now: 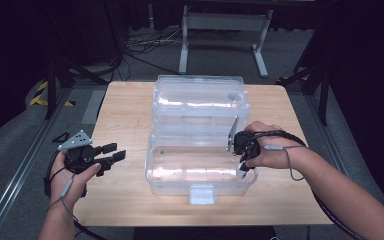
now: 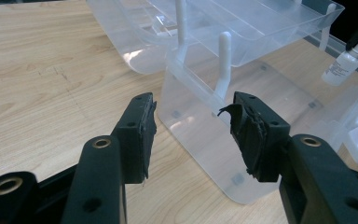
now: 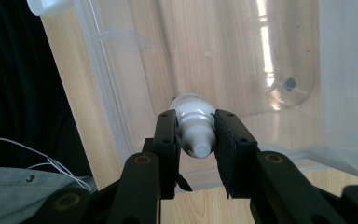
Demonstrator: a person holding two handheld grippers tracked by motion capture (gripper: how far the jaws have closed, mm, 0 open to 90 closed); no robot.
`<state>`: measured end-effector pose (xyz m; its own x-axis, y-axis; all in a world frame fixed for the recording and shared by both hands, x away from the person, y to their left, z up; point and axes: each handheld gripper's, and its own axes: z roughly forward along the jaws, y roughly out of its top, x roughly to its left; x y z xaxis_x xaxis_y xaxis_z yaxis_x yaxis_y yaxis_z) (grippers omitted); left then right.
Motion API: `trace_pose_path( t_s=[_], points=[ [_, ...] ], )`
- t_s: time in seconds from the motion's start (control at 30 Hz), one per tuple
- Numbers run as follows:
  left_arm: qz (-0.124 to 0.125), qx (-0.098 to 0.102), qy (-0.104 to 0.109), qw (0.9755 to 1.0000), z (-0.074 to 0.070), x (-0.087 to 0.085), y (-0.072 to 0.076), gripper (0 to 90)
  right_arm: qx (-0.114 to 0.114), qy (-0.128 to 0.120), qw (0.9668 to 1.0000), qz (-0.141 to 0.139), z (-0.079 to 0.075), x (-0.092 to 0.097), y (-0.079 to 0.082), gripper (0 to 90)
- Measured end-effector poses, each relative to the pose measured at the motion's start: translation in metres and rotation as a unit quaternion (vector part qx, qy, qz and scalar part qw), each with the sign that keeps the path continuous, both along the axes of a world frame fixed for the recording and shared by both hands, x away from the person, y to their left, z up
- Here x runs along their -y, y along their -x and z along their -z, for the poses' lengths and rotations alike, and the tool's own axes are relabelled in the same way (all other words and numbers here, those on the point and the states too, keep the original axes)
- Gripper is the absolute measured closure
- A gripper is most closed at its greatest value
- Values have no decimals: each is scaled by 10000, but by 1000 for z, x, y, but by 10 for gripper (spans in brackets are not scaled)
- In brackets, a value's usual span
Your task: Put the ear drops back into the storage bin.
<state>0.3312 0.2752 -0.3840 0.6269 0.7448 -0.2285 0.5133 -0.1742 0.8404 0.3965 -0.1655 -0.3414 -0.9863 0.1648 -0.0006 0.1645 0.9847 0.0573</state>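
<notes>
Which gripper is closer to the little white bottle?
The right one. The right gripper has its jaws closed on the little white bottle, over the clear box. The left gripper waits open outside the box's far side.

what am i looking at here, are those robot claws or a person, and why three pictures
It is a person, not a robot. Each hand holds a handheld two-jaw gripper with a small camera on it.

The high view looks down on a wooden table from the person's side. On it stands a clear plastic box with its hinged lid open.

The left gripper view looks along the left gripper: its jaws are open, with nothing between them, beside the near corner of the box.

The right gripper view looks along the right gripper, which is shut on a small white dropper bottle, gripping it near the cap. In the high view the right gripper holds the bottle down inside the box, at its right end.
</notes>
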Motion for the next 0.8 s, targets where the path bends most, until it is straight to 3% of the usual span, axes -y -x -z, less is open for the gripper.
trace_pose_path(
  t_s=[0.43, 0.8],
  points=[
    [-37, -53, -152, 9999, 4, 0, -3, 448, -209, 176, 9996, -41, 30, -1, 0, 712],
    [-16, -113, -219, 9997, 6, 1, -3, 438, -252, 223, 9994, -58, 41, -1, -1, 711]
  ],
)
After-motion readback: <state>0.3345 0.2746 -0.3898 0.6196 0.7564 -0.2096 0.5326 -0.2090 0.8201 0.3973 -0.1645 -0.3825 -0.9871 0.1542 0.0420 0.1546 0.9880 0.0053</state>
